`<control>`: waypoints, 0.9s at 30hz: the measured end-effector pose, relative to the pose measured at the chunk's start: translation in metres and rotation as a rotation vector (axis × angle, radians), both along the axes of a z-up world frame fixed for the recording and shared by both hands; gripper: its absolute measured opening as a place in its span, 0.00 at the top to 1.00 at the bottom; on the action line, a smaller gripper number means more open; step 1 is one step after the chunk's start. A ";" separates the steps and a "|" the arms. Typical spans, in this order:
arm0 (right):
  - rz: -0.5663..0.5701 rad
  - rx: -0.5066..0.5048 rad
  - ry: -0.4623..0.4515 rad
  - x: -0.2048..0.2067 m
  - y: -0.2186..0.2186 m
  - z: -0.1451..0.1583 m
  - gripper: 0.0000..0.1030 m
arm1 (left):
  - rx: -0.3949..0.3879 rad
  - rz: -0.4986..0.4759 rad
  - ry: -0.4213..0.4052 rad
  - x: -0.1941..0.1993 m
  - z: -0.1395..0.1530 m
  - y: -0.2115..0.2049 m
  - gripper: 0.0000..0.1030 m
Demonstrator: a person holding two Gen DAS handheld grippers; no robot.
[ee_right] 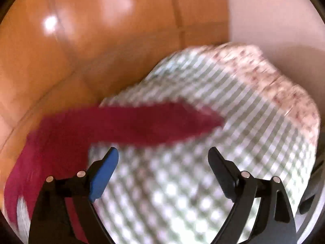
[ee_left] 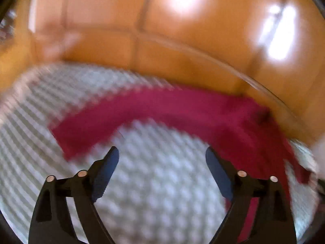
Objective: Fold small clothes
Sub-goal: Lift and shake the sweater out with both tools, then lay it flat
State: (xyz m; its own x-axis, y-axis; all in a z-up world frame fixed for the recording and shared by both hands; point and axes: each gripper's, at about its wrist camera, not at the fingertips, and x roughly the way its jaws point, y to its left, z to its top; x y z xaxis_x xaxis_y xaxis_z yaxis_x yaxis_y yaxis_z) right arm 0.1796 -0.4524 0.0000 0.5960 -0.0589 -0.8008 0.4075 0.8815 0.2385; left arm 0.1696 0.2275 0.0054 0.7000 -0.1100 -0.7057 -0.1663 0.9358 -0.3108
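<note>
A dark red garment (ee_left: 182, 109) lies on a green-and-white checked cloth (ee_left: 158, 183). In the left wrist view it curves from the left across the far side and down the right edge. My left gripper (ee_left: 162, 155) is open and empty, hovering over the checked cloth just short of the garment. In the right wrist view the red garment (ee_right: 121, 124) stretches from the lower left toward the middle over the checked cloth (ee_right: 223, 142). My right gripper (ee_right: 163, 156) is open and empty, just short of it. Both views are motion-blurred.
An orange tiled floor (ee_left: 182, 40) with bright reflections lies beyond the cloth. The checked surface has a speckled pale edge (ee_right: 284, 85) at the far right, and a pale wall (ee_right: 274, 10) stands behind it.
</note>
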 end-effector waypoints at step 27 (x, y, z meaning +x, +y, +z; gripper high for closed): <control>0.479 -0.038 0.080 -0.150 0.097 0.018 0.93 | -0.214 -0.437 0.129 -0.143 -0.016 -0.104 0.95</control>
State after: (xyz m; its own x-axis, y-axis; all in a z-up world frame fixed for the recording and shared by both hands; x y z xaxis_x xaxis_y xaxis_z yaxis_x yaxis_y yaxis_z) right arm 0.0296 -0.3551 0.0180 0.4999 0.1767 -0.8479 -0.0306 0.9819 0.1867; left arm 0.0269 0.1232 -0.0110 0.4650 -0.5251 -0.7128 0.1770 0.8440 -0.5063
